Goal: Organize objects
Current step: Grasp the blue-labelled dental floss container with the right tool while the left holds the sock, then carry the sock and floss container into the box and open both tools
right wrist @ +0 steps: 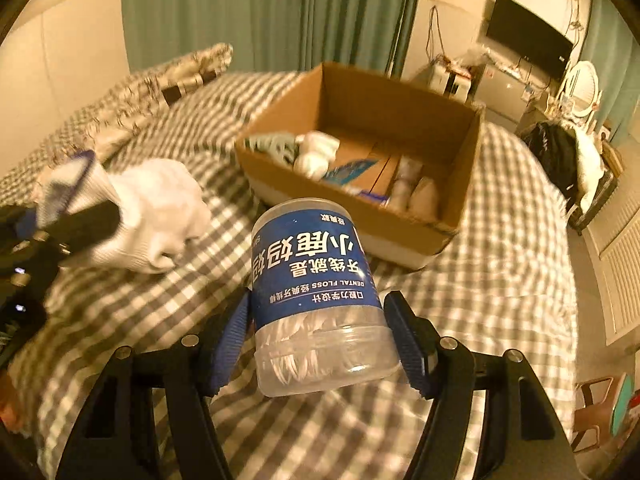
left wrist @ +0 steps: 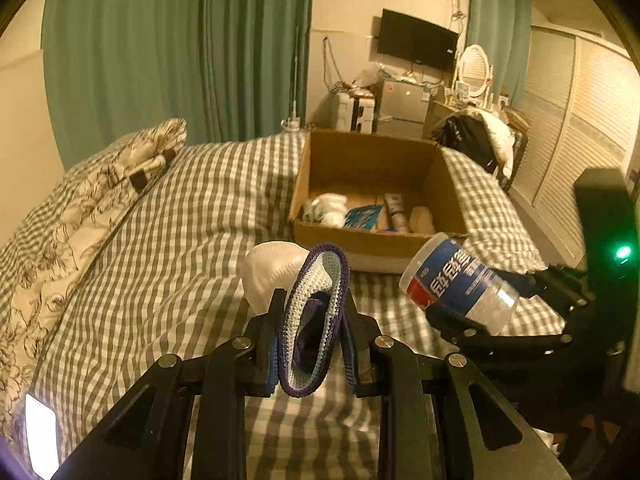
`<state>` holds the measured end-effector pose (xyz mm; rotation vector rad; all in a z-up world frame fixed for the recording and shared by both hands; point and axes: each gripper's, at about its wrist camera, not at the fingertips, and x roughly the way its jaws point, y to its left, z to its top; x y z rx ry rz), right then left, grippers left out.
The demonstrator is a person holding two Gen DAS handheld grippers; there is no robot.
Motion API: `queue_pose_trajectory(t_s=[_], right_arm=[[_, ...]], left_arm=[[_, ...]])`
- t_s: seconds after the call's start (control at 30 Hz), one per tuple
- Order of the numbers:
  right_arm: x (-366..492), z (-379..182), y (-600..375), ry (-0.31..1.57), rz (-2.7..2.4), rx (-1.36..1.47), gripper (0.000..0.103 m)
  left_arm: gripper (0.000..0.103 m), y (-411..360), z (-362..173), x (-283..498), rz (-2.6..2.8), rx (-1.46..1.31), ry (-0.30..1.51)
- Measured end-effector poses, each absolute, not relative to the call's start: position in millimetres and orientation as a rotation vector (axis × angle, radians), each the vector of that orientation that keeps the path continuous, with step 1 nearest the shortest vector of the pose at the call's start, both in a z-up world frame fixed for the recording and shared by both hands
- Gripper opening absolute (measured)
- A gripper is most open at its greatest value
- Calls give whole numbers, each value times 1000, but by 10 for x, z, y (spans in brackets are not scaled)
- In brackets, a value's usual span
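Lower centre, left wrist view: left gripper (left wrist: 316,312) with its jaws nearly closed, clamping a sock (left wrist: 316,312) whose cuff is knitted in purple, white and pale blue; the white foot of the sock bulges out to the left beyond the fingers.
Lower centre, right wrist view: right gripper (right wrist: 320,336) with jaws set wide around a dental floss jar (right wrist: 316,292). No earlier view is given, so only the present stance is stated. The left pad meets the jar wall; whether the right pad presses on it cannot be told.
Jar condition: clear plastic with a blue label, held clear of the bedding, its far end tilted toward the box; white floss picks show through the clear lower part.
Jar in left wrist view: right of centre, tilted (left wrist: 456,284), carried by the other gripper, which enters from the right edge.
Sock in right wrist view: left edge, blurred (right wrist: 132,216), white body hanging from the dark fingers of the left gripper.
Cardboard box (right wrist: 460,136): upper centre in both views, open at the top, resting on the bed beyond both grippers.
Box contents: a white bundle, a blue packet, a white tube and a pale rounded item; further detail is too small to tell.
Bed cover (left wrist: 192,248): grey and white check, filling the middle of both views.
Floral pillow (left wrist: 100,192): left side, lying on the check cover.
Curtain (left wrist: 160,48): green, upper left.
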<state>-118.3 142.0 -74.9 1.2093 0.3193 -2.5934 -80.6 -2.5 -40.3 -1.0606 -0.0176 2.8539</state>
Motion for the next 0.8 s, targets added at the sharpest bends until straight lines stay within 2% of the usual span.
queue_pose_trajectory(t_s=[0.5,0.8], right_arm=[[-1390,630,1511,331,-2760,863,66],[-2225,703,1601,277,-2787,852,66]], left_arm=[[25,183,420,-1460,2878,-846,112],[25,407,291,-2287,2826,-884,132]])
